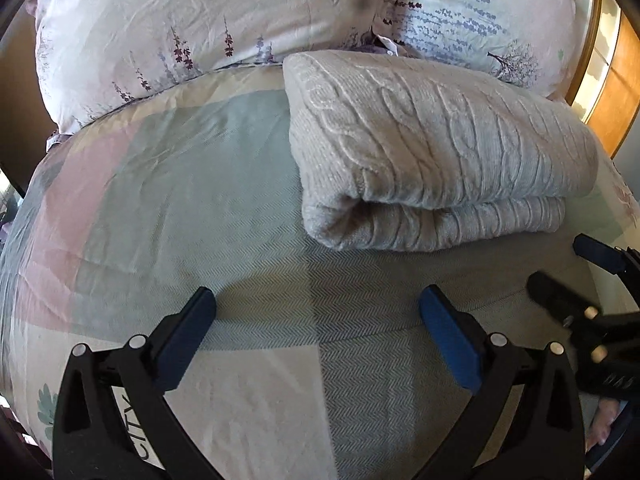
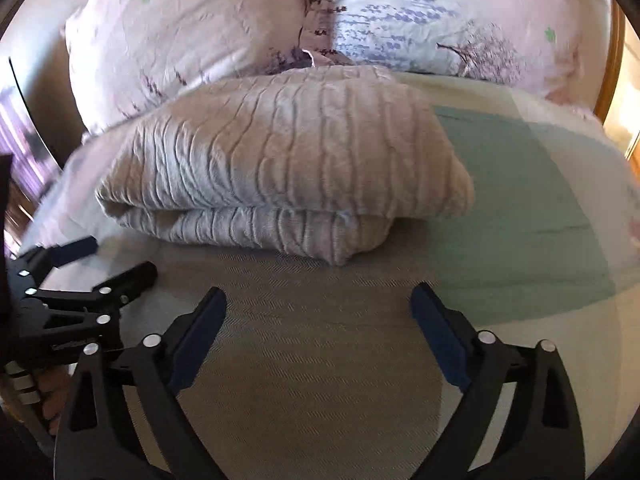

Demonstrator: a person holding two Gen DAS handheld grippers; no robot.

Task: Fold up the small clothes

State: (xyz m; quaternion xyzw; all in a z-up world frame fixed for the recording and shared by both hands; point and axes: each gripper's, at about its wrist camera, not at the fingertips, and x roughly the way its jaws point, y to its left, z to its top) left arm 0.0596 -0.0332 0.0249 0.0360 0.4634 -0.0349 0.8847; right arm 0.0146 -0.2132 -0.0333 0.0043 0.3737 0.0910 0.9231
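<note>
Left wrist view: folded cable-knit sweater (image 1: 436, 152) is being borne by patchwork bedspread (image 1: 168, 208), touching pillows (image 1: 180, 28). Left gripper (image 1: 316, 312) and right gripper (image 2: 318, 304) are being held released, grasping nothing, just short of the sweater.

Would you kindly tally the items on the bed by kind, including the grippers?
Folded beige cable-knit sweater: 1
Floral-print pillows: 2
Patchwork pastel bedspread: 1
Black grippers with blue pads, left gripper and right gripper: 2
Total: 6
</note>
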